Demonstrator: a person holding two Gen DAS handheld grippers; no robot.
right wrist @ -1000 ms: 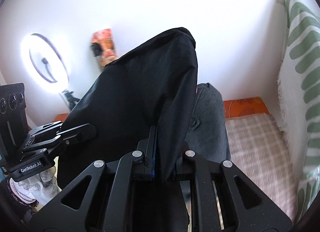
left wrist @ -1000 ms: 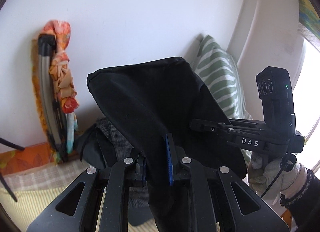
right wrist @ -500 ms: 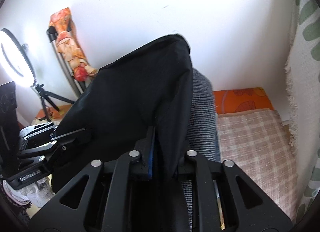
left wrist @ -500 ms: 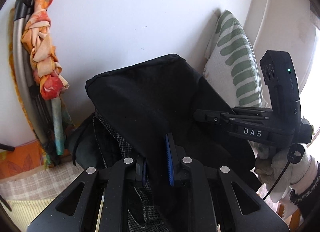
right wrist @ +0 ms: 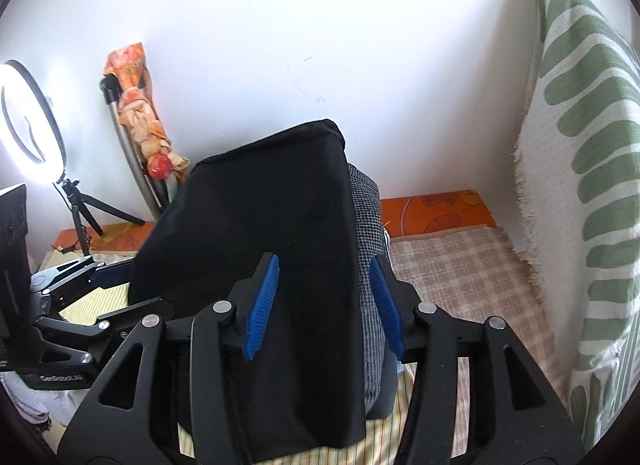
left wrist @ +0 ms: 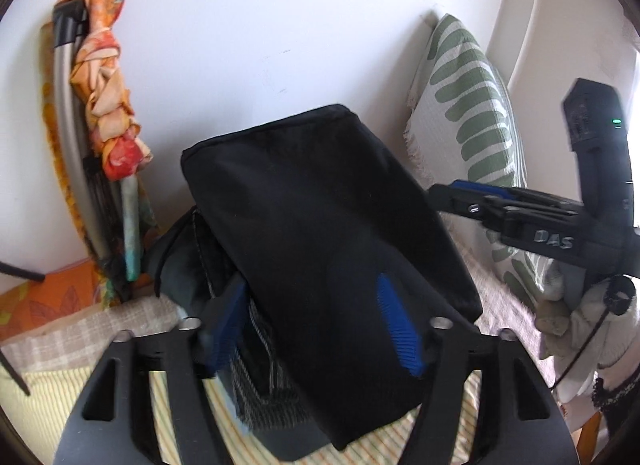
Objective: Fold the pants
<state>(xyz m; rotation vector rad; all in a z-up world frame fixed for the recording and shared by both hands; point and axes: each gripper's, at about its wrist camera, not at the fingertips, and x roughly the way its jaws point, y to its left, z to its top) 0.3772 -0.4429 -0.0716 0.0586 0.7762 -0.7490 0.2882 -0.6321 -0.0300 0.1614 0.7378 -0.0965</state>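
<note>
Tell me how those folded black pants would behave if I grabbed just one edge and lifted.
The folded black pants would probably flop open, since they are soft cloth draped over a checked garment. They look light. The ribbed blue pads should limit slipping.

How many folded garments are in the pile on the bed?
2 show: the black pants on top, between both open claws, and a grey checked garment under them, sticking out on the right side. A dark piece at the pile's left may be a third; more could be hidden below.
</note>
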